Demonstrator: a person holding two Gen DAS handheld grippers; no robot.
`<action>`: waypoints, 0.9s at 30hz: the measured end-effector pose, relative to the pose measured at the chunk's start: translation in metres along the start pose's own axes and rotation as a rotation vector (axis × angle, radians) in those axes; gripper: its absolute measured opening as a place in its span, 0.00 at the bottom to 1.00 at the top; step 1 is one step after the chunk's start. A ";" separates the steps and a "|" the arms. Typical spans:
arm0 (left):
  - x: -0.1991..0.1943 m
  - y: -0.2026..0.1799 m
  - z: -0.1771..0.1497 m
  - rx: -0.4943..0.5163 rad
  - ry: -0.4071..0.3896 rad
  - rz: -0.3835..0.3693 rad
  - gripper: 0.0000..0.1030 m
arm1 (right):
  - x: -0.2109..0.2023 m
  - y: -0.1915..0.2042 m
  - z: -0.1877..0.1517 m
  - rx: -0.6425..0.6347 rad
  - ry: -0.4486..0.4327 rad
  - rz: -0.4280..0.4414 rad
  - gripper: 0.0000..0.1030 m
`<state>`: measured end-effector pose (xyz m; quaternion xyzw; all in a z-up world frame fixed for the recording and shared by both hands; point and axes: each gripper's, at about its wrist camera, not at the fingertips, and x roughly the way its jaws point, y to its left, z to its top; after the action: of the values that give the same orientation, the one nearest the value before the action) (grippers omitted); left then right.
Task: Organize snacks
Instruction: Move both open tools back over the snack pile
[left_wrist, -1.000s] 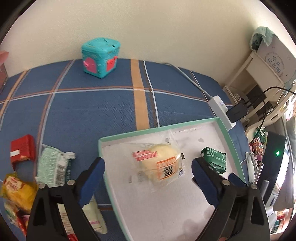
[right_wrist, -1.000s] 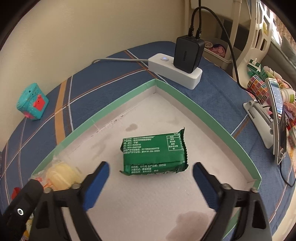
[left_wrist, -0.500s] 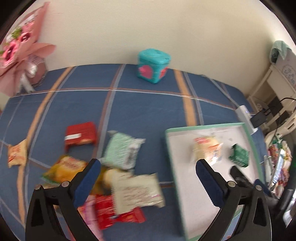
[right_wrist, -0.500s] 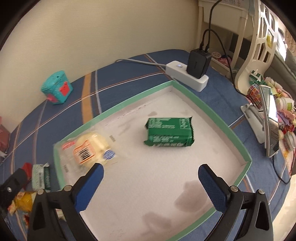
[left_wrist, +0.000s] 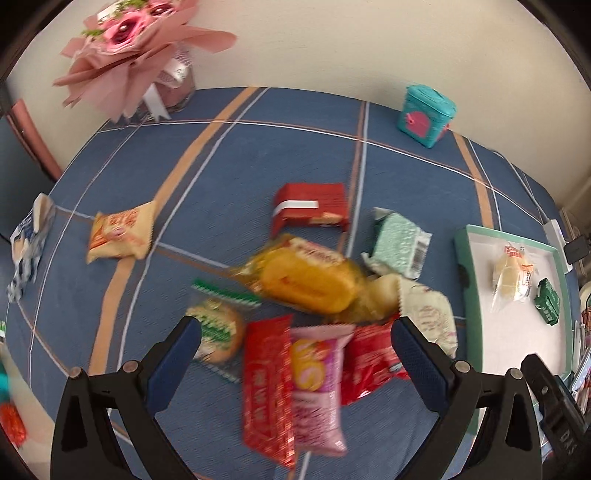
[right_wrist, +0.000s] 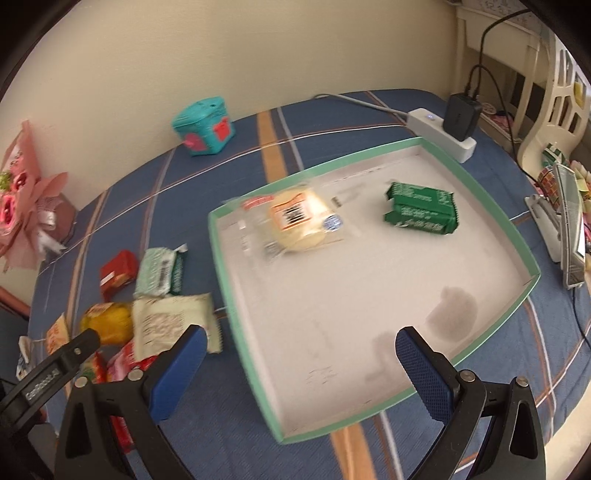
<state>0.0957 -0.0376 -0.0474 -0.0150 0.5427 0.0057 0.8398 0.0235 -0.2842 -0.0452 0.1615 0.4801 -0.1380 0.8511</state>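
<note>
My left gripper (left_wrist: 295, 332) stands open above a heap of snack packets on the blue cloth: a pink packet (left_wrist: 317, 384), a long red packet (left_wrist: 267, 391), a yellow cake (left_wrist: 306, 282), a round biscuit (left_wrist: 218, 332) and a white packet (left_wrist: 428, 314). Nothing is between its pads. The green-rimmed tray (right_wrist: 491, 206) holds a pale bun in clear wrap (right_wrist: 295, 221) and a green packet (right_wrist: 421, 208). My right gripper (right_wrist: 297, 345) hangs open over the tray's near left part, holding nothing.
A teal box (left_wrist: 424, 114) stands at the back by the wall and a pink bouquet (left_wrist: 136, 48) at the far left. A red box (left_wrist: 310, 208), a mint packet (left_wrist: 399, 242) and an orange packet (left_wrist: 120, 230) lie apart. A power strip with charger (right_wrist: 450, 125) sits behind the tray.
My left gripper has swung left from over the tray to over the snack heap. My right gripper has pulled back and left, away from the green packet, so more of the tray shows.
</note>
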 end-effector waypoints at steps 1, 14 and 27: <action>0.000 0.005 -0.001 -0.006 -0.002 0.001 0.99 | -0.002 0.006 -0.004 -0.014 0.005 0.012 1.00; -0.010 0.064 -0.025 -0.128 0.022 0.022 0.99 | -0.001 0.069 -0.040 -0.141 0.100 0.179 1.00; 0.029 0.092 -0.036 -0.286 0.161 -0.092 0.99 | 0.029 0.115 -0.064 -0.244 0.223 0.226 0.93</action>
<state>0.0721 0.0526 -0.0901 -0.1596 0.6004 0.0434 0.7824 0.0332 -0.1561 -0.0852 0.1242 0.5635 0.0367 0.8159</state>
